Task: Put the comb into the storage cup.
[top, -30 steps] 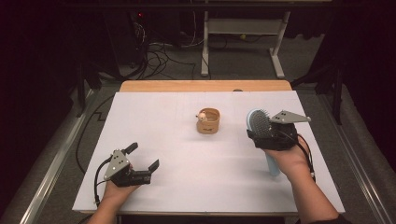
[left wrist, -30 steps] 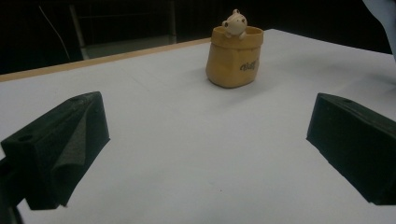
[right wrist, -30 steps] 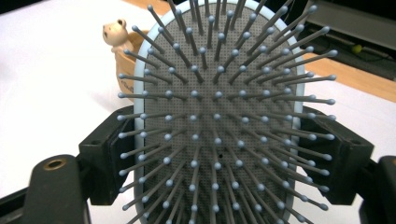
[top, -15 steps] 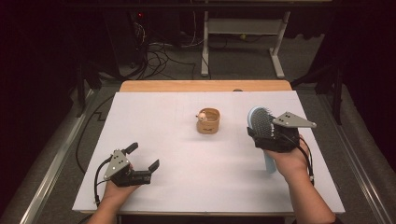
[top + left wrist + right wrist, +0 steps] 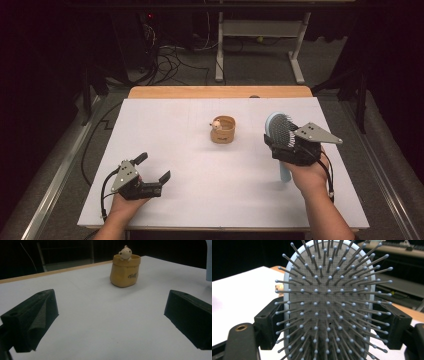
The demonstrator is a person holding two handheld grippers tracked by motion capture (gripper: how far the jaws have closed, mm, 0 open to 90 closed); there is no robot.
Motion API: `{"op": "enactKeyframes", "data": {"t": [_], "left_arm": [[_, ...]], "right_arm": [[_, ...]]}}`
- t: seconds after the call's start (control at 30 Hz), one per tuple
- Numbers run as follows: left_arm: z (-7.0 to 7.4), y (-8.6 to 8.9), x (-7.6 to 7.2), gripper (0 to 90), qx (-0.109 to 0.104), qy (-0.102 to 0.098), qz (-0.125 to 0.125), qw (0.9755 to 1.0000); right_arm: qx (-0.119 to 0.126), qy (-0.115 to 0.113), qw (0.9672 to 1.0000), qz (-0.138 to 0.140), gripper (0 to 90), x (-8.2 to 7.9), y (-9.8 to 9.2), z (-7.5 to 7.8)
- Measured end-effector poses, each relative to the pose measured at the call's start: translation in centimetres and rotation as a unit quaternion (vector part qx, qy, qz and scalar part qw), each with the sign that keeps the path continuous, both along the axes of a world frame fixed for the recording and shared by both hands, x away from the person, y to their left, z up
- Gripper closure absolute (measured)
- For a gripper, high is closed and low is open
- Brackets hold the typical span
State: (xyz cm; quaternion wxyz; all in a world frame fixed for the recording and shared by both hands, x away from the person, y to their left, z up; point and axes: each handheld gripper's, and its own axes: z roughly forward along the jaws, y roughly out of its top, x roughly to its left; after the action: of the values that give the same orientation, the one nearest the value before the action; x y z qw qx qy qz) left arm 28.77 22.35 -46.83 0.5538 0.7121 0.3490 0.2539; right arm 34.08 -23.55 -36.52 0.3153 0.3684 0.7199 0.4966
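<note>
While clamped on hairbrush [image 5: 278, 131], right tool [image 5: 292, 145] hovers beside tan pot [image 5: 223, 129] holding small figurine [image 5: 216, 123]; left tool [image 5: 152, 172] apart, empty, on desk [image 5: 200, 200].

Black blocky left claw [image 5: 153, 169], grey three-cornered plates (screw-dotted), trailing black cables

Bright white table [image 5: 200, 200], dark surroundings; the close views look perhaps slightly soft.

Plastic hairbrush [image 5: 329, 312], matt white tabletop [image 5: 200, 165]
</note>
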Motion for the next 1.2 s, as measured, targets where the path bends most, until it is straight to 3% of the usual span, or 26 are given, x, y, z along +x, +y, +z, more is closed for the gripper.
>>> {"op": "enactKeyframes", "data": {"t": [0.17, 0.27, 0.57, 0.83, 1.0, 1.2], "left_arm": [[0.2, -0.2, 0.0, 0.1, 0.008, 0.003, 0.006, 0.9999], [0.2, -0.3, 0.0, 0.1, 0.010, 0.010, -0.002, 0.9999], [0.6, -0.7, 0.0, 0.1, 0.020, 0.021, -0.004, 0.9996], [1.5, -0.7, 0.0, 0.1, 0.015, 0.012, 0.009, 0.9998], [2.3, -1.0, 0.1, 0.3, 0.010, 0.016, 0.000, 0.9998], [3.4, -1.7, 0.0, 0.3, 0.017, 0.005, -0.012, 0.9998]], "right_arm": [[0.010, -0.011, 0.9999, 0.007, 20.5, -0.5, 0.6, 0.2], [0.011, -0.022, 0.9997, 0.009, 20.5, -0.8, 1.0, 0.2], [0.022, -0.030, 0.9989, 0.027, 20.5, -1.2, 2.2, 0.1], [0.018, -0.033, 0.9985, 0.041, 20.5, -1.1, 3.3, 0.1], [0.017, -0.036, 0.9981, 0.048, 20.5, -1.0, 3.7, 0.2], [0.018, -0.037, 0.9978, 0.052, 20.5, -0.9, 4.3, 0.4]]}}
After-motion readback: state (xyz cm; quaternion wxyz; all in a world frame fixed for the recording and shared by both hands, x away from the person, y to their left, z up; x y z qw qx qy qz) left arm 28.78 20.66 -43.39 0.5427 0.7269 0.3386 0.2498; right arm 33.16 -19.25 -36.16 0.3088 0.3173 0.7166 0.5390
